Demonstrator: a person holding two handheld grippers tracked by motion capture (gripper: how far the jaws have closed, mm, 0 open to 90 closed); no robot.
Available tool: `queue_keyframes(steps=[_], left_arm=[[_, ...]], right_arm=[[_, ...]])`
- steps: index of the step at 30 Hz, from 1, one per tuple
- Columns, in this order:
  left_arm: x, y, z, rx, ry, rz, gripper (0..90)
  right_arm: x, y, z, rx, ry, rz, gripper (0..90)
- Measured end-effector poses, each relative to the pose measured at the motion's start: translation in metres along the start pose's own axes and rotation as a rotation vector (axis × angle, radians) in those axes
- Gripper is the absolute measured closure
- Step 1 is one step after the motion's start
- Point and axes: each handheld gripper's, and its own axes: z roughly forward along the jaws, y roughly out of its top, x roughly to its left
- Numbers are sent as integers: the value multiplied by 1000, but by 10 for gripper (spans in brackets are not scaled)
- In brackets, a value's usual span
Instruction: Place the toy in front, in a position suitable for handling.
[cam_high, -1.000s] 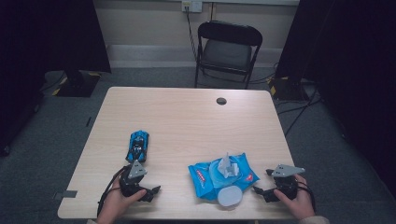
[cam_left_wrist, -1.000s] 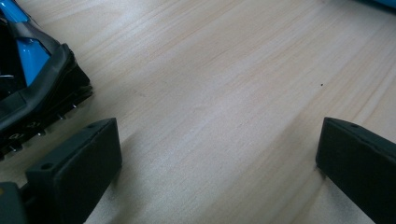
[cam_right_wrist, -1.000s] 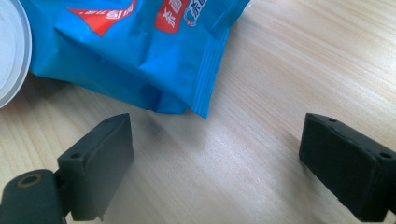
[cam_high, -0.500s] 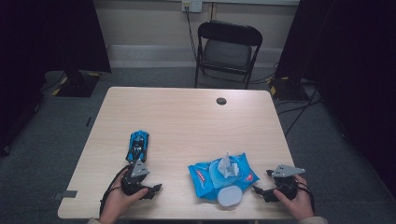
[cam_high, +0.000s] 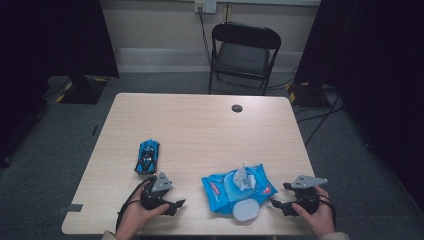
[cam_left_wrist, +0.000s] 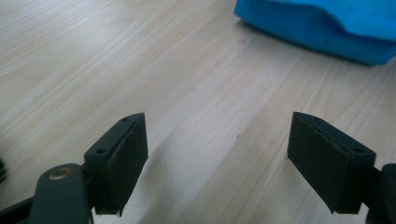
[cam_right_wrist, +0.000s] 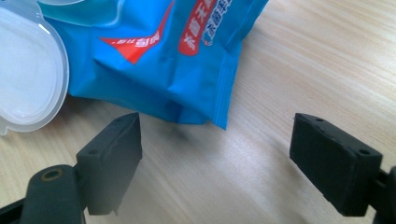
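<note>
Toy car (cam_high: 148, 156): small, blue, on the left half of the table (cam_high: 200, 125), just beyond the left gripper and well apart from the pack. Judged rigid and light; not within either gripper's reach line at present.

Left gripper (cam_high: 172, 205): at the near edge of the table, pointing rightward toward the pack. In the left gripper view its jaws stand wide apart with only bare wood between them; they have just been narrowing a little from full spread and are gripping nothing. The pack's blue edge lies ahead of them, apart.

Wet-wipe pack (cam_high: 237, 186): the item in hand, lying flat near the front edge, between the two grippers. Soft blue film pouch, judged light, pliable and somewhat slick; it will likely buckle if pinched mid-body. Its round translucent lid (cam_high: 246, 210) is flipped open toward the person, and a wipe (cam_high: 242, 176) stands up out of the opening. The wipe is judged thin, damp and limp; take it near its top, pulling upward. The pack is best steadied at a sealed end seam or corner.

Right gripper (cam_high: 279, 205): near the table's right front corner, aimed at the pack. In the right gripper view its jaws are spread wide and empty, the pack's corner seam (cam_right_wrist: 223, 100) just ahead, not touched.
</note>
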Motion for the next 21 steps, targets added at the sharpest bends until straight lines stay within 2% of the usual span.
queue_keyframes(steps=[6,10,15,16,17,19,21], left_arm=[[-15,14,5,-27,-46,38,196],[-18,16,9,-15,-61,41,196],[-19,18,9,-27,-79,33,191],[-21,20,10,-41,-102,28,188],[-21,20,10,-41,-102,28,188],[-26,24,12,-59,-127,52,188],[-27,25,14,-62,-143,39,188]], right_arm=[[5,5,0,-13,20,-4,154],[9,8,2,-6,30,-9,152],[10,10,2,-7,36,-16,151],[10,10,2,-8,40,-15,150],[11,10,3,-6,42,-16,150],[12,11,4,-4,43,-20,150],[12,11,4,-2,45,-20,150]])
